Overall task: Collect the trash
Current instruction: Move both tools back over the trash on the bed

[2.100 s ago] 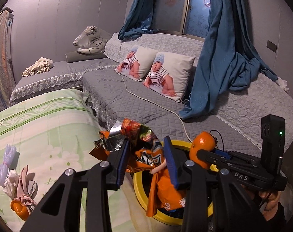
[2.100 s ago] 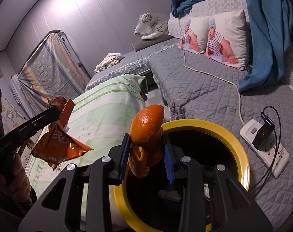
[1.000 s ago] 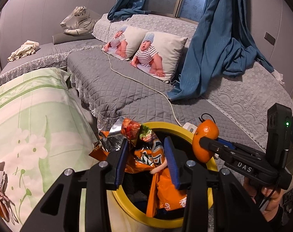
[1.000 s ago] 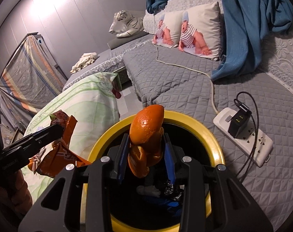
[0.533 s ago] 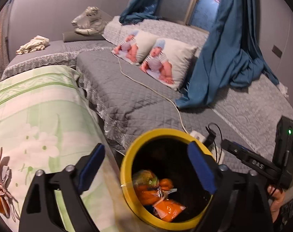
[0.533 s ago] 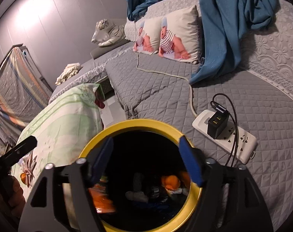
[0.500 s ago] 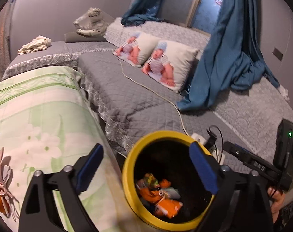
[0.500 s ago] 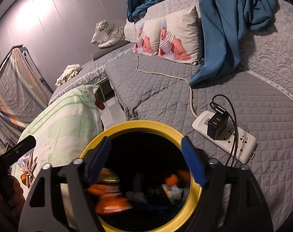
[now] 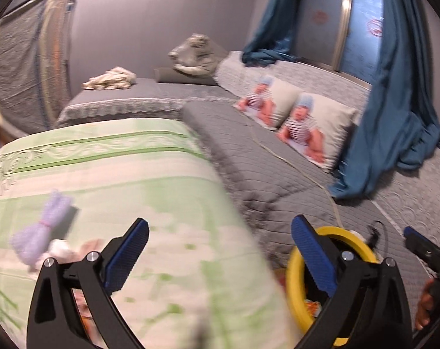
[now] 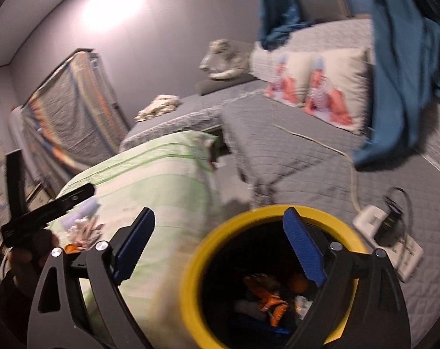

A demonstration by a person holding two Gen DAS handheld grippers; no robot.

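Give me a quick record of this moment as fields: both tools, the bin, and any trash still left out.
left tool: open, empty, jaws just opened
right tool: open, empty, jaws just opened, over the bin
yellow-rimmed bin: beside the green bedspread, holds an orange wrapper among other trash
green bedspread: purple bundle and small blurred scraps still lie on it

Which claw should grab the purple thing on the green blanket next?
Probably the left claw: it is open, empty, and faces the purple bundle on the green blanket. The right claw, also open, hangs over the yellow bin.
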